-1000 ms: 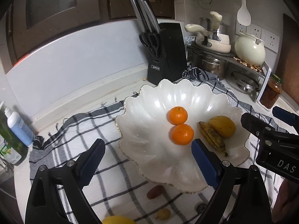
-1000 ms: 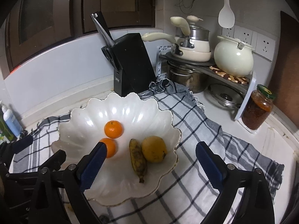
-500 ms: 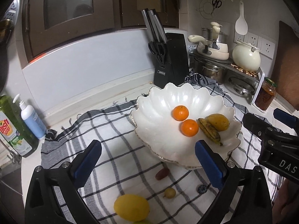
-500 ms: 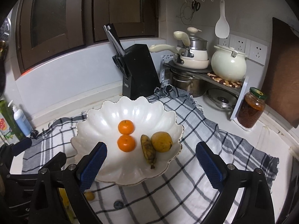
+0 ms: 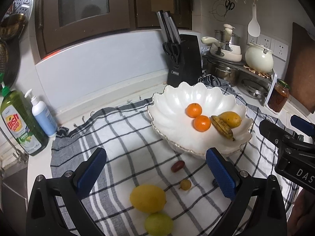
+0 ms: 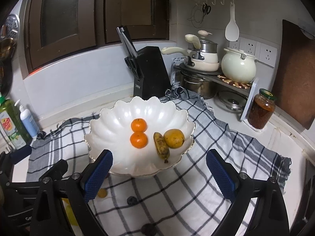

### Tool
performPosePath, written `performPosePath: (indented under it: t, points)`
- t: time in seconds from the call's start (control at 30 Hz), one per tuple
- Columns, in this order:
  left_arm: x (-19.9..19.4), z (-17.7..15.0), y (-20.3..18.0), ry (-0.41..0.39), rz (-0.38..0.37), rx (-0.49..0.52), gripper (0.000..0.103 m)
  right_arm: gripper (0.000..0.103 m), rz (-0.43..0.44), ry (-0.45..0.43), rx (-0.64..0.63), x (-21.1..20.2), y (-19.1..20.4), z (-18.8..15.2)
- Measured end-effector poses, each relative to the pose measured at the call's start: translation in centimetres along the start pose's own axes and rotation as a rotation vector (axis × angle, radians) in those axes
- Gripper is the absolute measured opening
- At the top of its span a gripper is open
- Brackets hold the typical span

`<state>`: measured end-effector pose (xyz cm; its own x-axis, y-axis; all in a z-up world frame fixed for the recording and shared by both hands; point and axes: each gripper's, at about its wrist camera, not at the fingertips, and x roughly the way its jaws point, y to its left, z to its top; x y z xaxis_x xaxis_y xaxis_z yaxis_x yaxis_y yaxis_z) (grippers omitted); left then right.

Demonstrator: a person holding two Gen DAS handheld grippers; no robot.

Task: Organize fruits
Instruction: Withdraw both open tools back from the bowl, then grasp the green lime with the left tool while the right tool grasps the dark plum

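On checked cloth [image 5: 126,141] | lemon [image 5: 147,198] — bright yellow, oval | lime [image 5: 159,224] — pale green

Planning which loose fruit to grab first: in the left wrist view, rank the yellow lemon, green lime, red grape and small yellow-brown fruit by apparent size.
1. yellow lemon
2. green lime, though it lies nearest the camera, so its place against the lemon is unsure
3. red grape and small yellow-brown fruit: look alike

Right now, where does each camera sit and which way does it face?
Left wrist: on the left tool, angled down at the checked cloth, lemon and white bowl; right tool at its right edge.
Right wrist: on the right tool, angled down at the bowl; left tool at its left edge.
Shared: bowl, oranges, banana, knife block.
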<state>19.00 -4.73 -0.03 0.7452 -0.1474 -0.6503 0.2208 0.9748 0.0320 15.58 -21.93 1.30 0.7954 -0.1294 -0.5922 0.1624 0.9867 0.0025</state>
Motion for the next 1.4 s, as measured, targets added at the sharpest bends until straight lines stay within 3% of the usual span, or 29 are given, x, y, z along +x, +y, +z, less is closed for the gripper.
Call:
performPosePath:
  t: [0.5,1.4]
  points:
    - [-1.8,-4.0,0.6,0.017,0.029,-0.010,0.103,0.097,-0.011,0.003,-0.011,-1.7,0.5,-3.5]
    - [-0.4,-10.5,1.1,0.063,0.048,-0.060,0.099,0.091,-0.003,0.067,-0.007,0.1,0.8,-9.9]
